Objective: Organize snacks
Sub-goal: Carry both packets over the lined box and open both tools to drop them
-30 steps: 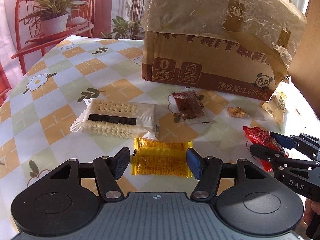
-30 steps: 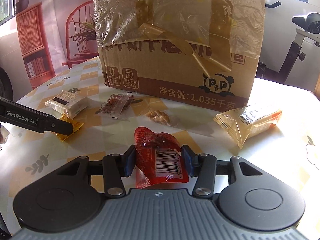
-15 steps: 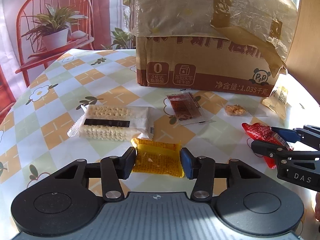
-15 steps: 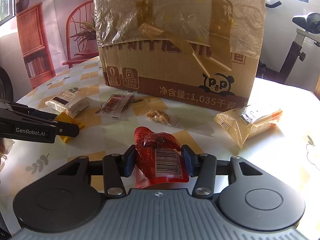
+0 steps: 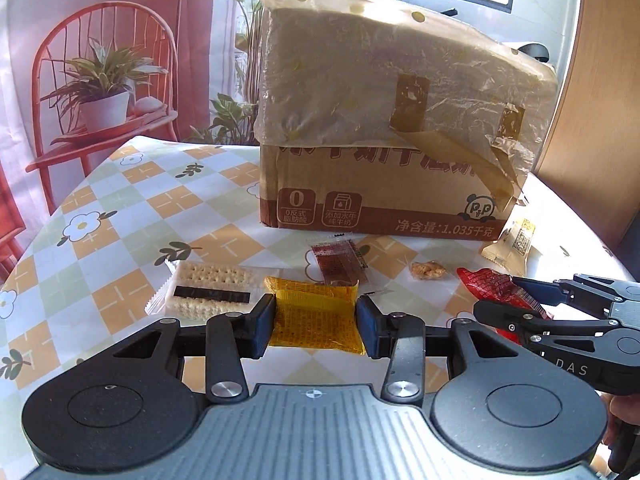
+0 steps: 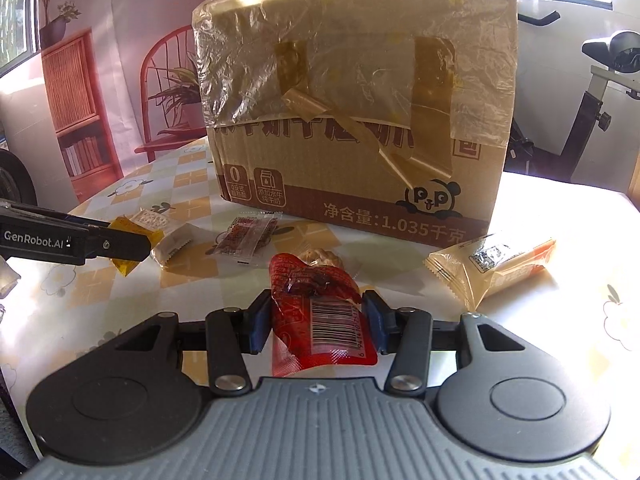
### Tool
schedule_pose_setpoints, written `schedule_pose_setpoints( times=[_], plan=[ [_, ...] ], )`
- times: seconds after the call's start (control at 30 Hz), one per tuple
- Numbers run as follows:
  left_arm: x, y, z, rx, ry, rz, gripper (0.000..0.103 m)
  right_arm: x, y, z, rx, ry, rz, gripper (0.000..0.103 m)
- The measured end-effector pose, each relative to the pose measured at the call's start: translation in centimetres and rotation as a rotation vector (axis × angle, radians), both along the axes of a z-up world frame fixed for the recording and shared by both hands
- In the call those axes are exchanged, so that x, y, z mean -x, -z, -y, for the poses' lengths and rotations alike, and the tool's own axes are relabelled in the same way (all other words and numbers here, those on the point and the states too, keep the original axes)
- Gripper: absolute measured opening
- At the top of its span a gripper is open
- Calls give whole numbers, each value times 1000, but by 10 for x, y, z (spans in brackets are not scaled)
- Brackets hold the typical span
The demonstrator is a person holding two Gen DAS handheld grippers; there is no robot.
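My left gripper (image 5: 316, 320) is shut on a yellow snack packet (image 5: 312, 300), both blue pads pressing its sides, and holds it a little above the checked tablecloth (image 5: 120, 240). In the right wrist view that packet (image 6: 122, 266) hangs from the left gripper's tips (image 6: 132, 246) at the left. My right gripper (image 6: 318, 322) is shut on a red snack packet (image 6: 312, 292) with a barcode, held over the table. The tall taped cardboard box (image 6: 352, 100) stands just behind; its top is hidden.
Lying on the cloth before the box (image 5: 380, 140): a white cracker pack (image 5: 212, 292), a dark red sachet (image 5: 338, 266), a small clear nut snack (image 5: 428, 270) and a beige-orange pack (image 6: 492, 268) at the right. An exercise bike (image 6: 600, 92) stands beyond the table.
My left gripper's jaws closed onto the yellow packet and lifted it off the cloth. The right gripper has stayed put with the red packet.
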State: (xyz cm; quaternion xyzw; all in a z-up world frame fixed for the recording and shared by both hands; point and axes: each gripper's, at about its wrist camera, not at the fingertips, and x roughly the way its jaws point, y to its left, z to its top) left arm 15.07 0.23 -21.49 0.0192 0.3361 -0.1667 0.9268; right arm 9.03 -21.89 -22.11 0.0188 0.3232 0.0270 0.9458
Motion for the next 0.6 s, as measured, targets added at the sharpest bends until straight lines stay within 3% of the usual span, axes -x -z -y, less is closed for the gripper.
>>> schedule_pose_setpoints(
  times=[0.37, 0.5, 0.6],
  plan=[
    [-20, -98, 9, 106, 22, 194, 46, -14, -96, 14, -22, -7, 237, 50],
    [-48, -140, 20, 138, 35, 268, 46, -41, -143, 24, -4, -6, 320, 50],
    [-83, -162, 37, 137, 45, 295, 46, -75, -167, 34, 20, 5, 329, 50]
  ],
)
